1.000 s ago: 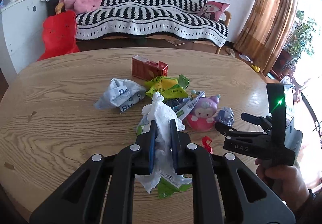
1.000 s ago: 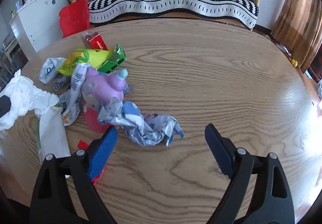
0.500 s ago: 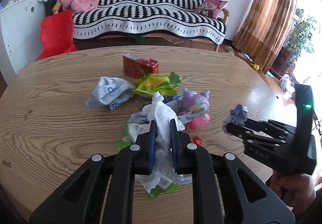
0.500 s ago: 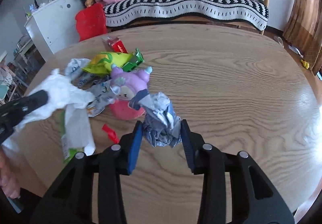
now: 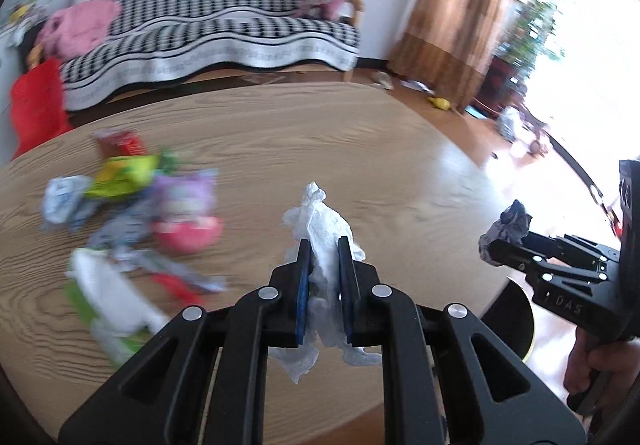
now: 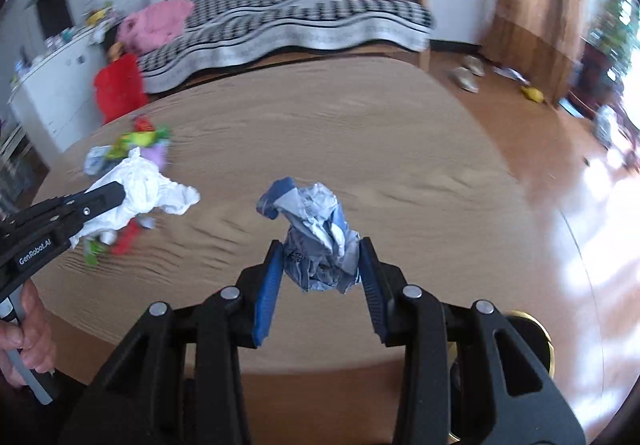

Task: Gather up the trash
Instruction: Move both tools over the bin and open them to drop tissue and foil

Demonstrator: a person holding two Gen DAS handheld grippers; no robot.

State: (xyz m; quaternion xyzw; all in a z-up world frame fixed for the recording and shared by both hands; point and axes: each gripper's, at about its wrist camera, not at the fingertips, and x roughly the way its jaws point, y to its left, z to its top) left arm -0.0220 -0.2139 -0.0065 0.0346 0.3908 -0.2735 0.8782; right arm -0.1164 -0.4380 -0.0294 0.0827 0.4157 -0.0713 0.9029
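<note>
- While both of my grippers hang over the wooden table [image 5: 360, 149], each one has a piece of trash clamped between its pads.
- My left gripper [image 5: 324, 281] is clenched on a crumpled white plastic bag [image 5: 320, 221]; the bag sticks up above the blue pads and hangs in shreds below them, clear of the table top.
- In the right wrist view I see that same bag [image 6: 140, 189] bunched at the tip of the left gripper [image 6: 116, 197], on the left above the table, with a hand [image 6: 24, 337] gripping the handle below.
- My right gripper [image 6: 322, 273] grasps a crumpled blue and silver wrapper [image 6: 316, 233], its pads pressing in from either side; the jaws have just been closing on it, and the wad sits lifted over the near part of the table.
- From the left wrist view the wrapper [image 5: 508, 225] shows at the right gripper's tip [image 5: 496, 245], past the table's right edge, with a hand [image 5: 596, 369] under the black body.
- The rest of the trash pile [image 5: 132, 213] lies on the left part of the table, blurred: a red box [image 5: 120, 141], a yellow-green packet [image 5: 124, 173], a purple and pink toy [image 5: 188, 213], and a white and green wrapper [image 5: 108, 301] nearest me.
- Beyond the table's far edge stands a black and white striped sofa [image 5: 216, 29].
</note>
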